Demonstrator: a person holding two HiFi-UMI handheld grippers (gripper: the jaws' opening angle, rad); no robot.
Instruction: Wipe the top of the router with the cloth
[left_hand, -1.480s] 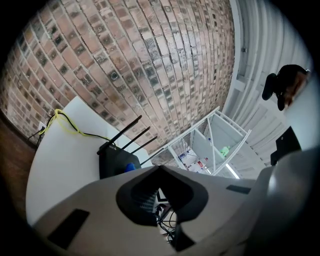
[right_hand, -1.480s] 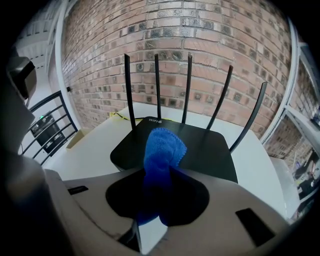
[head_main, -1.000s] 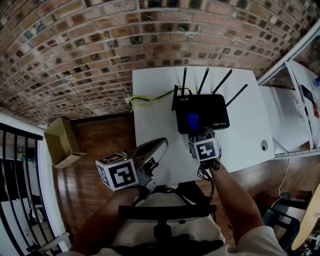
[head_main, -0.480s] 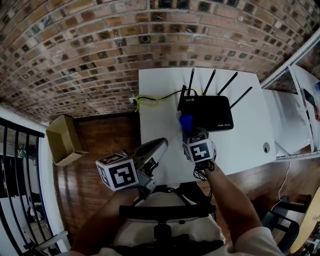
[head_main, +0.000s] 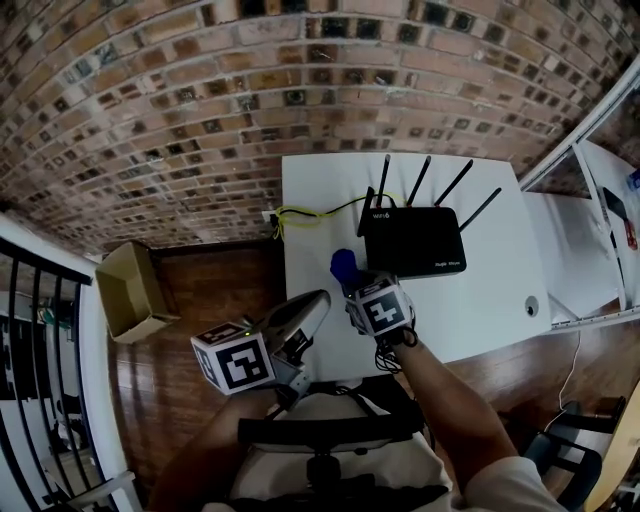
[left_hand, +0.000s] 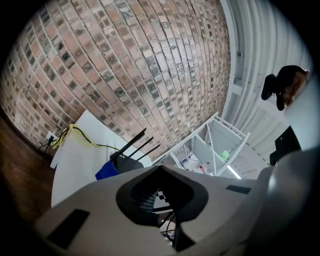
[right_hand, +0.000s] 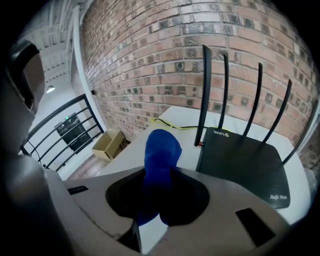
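The black router (head_main: 412, 240) with four upright antennas stands at the back of the white table (head_main: 480, 300); it also shows in the right gripper view as the router (right_hand: 245, 162) and, small, in the left gripper view (left_hand: 127, 161). My right gripper (head_main: 352, 278) is shut on the blue cloth (head_main: 343, 265), held over the table just left of the router's front left corner and apart from it. The cloth (right_hand: 161, 155) sticks up from between the jaws. My left gripper (head_main: 303, 312) hangs shut and holding nothing at the table's near edge, tilted up.
A yellow cable (head_main: 300, 212) runs from the router's back to the table's left edge. An open cardboard box (head_main: 130, 290) sits on the wooden floor at the left, beside a black railing (head_main: 40, 330). A white shelf (head_main: 590, 230) adjoins the table's right side.
My right gripper has carried the blue cloth leftward off the router's top to a spot over the table beside it. The left gripper has stayed low at the near edge.
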